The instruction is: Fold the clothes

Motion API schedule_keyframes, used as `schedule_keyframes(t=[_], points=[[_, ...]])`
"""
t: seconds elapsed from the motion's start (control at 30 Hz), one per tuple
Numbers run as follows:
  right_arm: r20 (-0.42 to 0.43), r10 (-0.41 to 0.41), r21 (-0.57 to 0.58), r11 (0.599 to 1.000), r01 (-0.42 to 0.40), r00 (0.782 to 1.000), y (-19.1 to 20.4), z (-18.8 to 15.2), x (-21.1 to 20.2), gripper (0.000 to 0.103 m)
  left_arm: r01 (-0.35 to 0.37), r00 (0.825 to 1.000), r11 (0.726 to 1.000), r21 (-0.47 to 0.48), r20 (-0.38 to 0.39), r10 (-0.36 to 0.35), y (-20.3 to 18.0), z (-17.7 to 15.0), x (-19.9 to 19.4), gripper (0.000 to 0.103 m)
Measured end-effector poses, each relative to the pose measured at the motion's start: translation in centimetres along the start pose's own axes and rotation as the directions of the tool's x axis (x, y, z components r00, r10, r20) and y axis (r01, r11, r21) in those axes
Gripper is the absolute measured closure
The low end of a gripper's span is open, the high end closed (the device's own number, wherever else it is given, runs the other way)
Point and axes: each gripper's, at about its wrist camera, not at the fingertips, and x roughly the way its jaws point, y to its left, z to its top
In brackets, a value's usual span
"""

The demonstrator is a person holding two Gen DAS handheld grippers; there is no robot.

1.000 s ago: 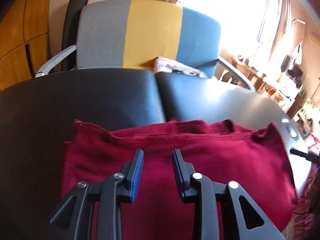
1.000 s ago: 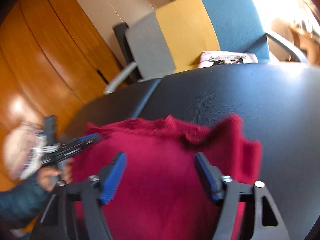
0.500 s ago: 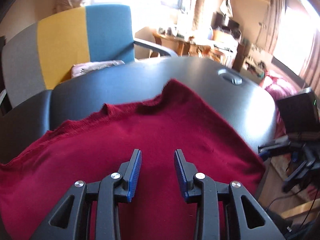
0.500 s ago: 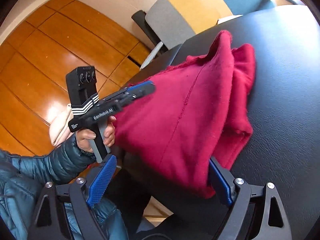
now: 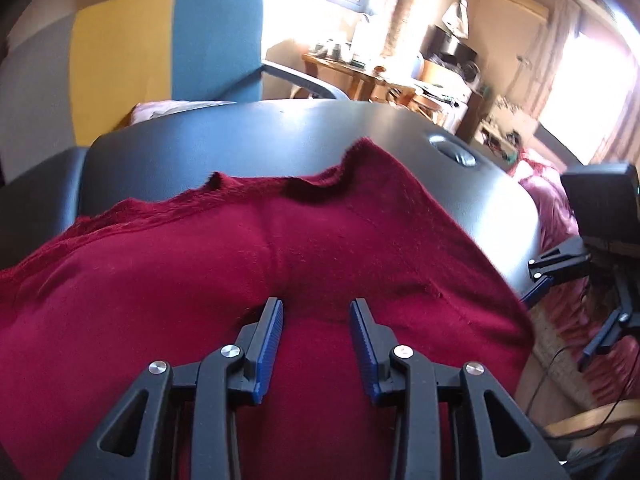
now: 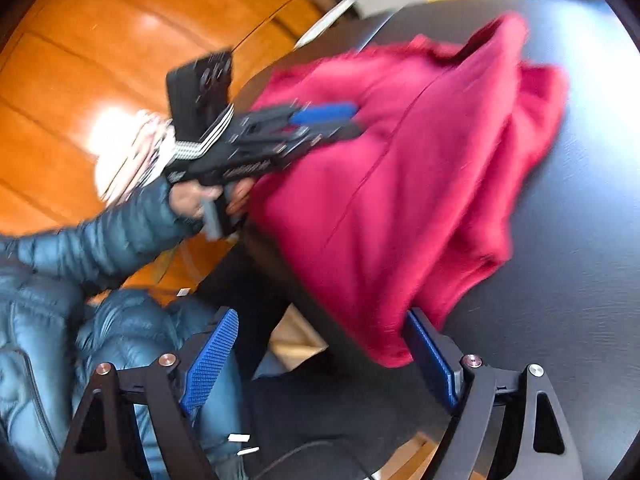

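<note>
A dark red knitted garment (image 5: 280,248) lies spread on the black table (image 5: 240,144), and its near part hangs over the table's edge (image 6: 400,184). My left gripper (image 5: 317,304) hovers over the middle of the cloth. Its jaws are opening, the fabric lies under the gap, and the pads do not press on it. From the right wrist view the left gripper (image 6: 352,120) reaches in over the garment's left side. My right gripper (image 6: 322,316) stands wide open at the table's edge. The hanging hem sits just above its right finger (image 6: 430,354). It holds nothing.
A grey, yellow and blue chair (image 5: 160,52) stands behind the table with a folded cloth (image 5: 160,110) on its seat. A cluttered desk (image 5: 400,76) is at the back right. A person's blue padded sleeve (image 6: 100,236) and a wooden cabinet (image 6: 100,60) are at the left.
The left wrist view swung right, so the chair slid leftward, and its jaws widened a little. The right gripper came down and turned toward the table's edge and the hanging hem.
</note>
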Motion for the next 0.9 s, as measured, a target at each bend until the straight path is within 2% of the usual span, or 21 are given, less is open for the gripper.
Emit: schedule_keyframes(t=[0.1,0.2,0.3,0.37,0.47,0.5,0.63,0.77,0.8,0.9], points=[[0.118,-0.071,0.001,0.997,0.071,0.991,1.3,0.8,-1.9,0.017,-0.024,0.997,0.998,-0.053,0.074,0.027,1.5,-0.1,-3.2,0.067],[0.189,-0.068,-0.07,0.994,0.083,0.98,4.2,2.3,-1.6,0.017,-0.081,0.99,0.994,-0.078,0.112,0.09,3.1,-1.1,-6.1,0.066],[0.16,-0.006,-0.165,0.986,0.032,0.987,7.4,3.6,1.9,0.018,-0.146,0.982,0.984,-0.103,0.101,0.157,4.7,-3.4,-7.6,0.066],[0.115,0.0,-0.199,0.98,0.023,0.993,8.3,4.1,4.5,0.018,-0.181,0.978,0.975,-0.128,0.084,0.192,5.6,-5.3,-8.2,0.066],[0.022,-0.069,-0.184,0.98,0.072,0.997,7.5,4.0,8.6,0.018,-0.222,0.97,0.961,-0.166,0.063,0.235,7.0,-8.0,-8.9,0.065],[-0.016,-0.1,-0.162,0.982,0.096,0.995,6.5,3.5,9.6,0.018,-0.208,0.971,0.96,-0.187,0.075,0.225,7.3,-9.0,-9.1,0.066],[0.069,-0.051,-0.219,0.974,0.065,0.996,5.1,1.3,9.0,0.019,-0.161,0.973,0.948,-0.274,0.12,0.199,7.6,-11.0,-9.5,0.066],[0.096,-0.043,-0.225,0.972,0.064,0.994,4.7,1.4,8.8,0.019,-0.127,0.977,0.944,-0.304,0.127,0.172,7.8,-10.4,-10.7,0.066],[0.087,-0.053,-0.226,0.971,0.072,0.995,5.0,1.4,8.7,0.019,-0.121,0.976,0.941,-0.317,0.136,0.171,8.1,-10.3,-11.4,0.065],[0.049,-0.106,-0.217,0.969,0.114,0.993,5.9,2.7,8.3,0.017,-0.12,0.956,0.912,-0.393,0.2,0.212,10.2,-11.5,-15.9,0.062]])
